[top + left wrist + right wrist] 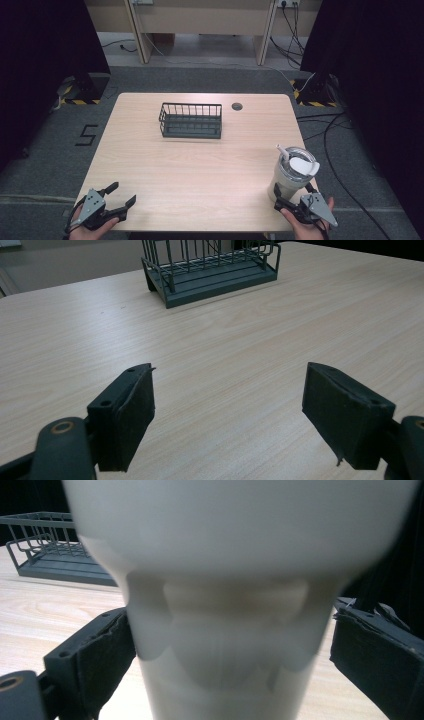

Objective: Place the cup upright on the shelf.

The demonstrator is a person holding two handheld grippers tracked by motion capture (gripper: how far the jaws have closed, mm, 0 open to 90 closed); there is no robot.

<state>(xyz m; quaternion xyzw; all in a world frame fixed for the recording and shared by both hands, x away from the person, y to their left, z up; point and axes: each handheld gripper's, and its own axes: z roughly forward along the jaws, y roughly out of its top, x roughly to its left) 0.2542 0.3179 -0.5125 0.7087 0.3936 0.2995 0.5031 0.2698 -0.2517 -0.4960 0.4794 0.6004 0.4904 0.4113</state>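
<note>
light: even, soft | shadows: faint | blur: tumbler (225, 580) close-up | surroundings: dark

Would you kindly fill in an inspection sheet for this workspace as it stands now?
Surface: pale wooden table, with a round port near its far edge.
Job's things: dark wire basket toward the far side; white tumbler with lid and straw at the near right, upright.
Clutter: nothing seen.
Grippers: left claw open, holding nothing; right claw straddles the tumbler's base, grip unclear.
Cables: black cables on the floor at right.
Surroundings: grey carpet, dark curtains.
</note>
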